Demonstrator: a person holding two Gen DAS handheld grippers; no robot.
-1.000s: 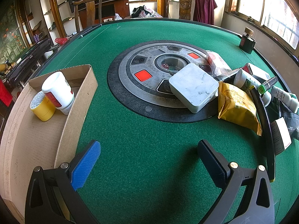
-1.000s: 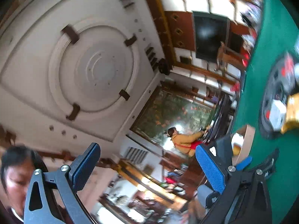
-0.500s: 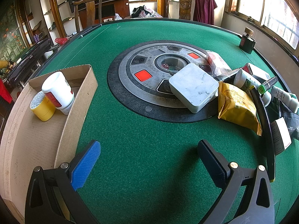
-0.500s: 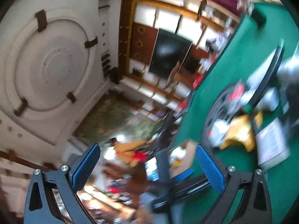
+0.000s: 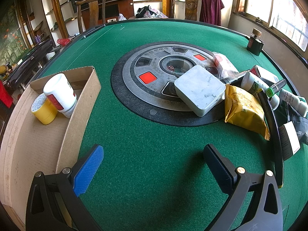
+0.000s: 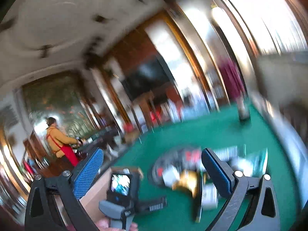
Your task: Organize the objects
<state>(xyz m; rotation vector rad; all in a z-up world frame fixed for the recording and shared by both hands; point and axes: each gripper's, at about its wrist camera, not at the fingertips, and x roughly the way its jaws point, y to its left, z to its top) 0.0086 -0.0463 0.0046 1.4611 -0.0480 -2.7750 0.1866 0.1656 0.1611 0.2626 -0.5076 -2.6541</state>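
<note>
Swinging down to the table

My right gripper (image 6: 152,165) has swung down from the ceiling toward the pile, wide open and empty. My left gripper (image 5: 153,160) waits open beside the cardboard box (image 5: 80,104).

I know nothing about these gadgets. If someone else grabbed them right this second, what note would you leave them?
Left hand-held gripper: open, empty, low over the green table beside the cardboard box.
Right hand-held gripper: open, empty, up in the air; its view is blurred.
Done: white bottle and yellow jar are in the box.
Left: grey square case, yellow snack bag, black hoop, and the bottles and packets piled at the table's right side.
</note>
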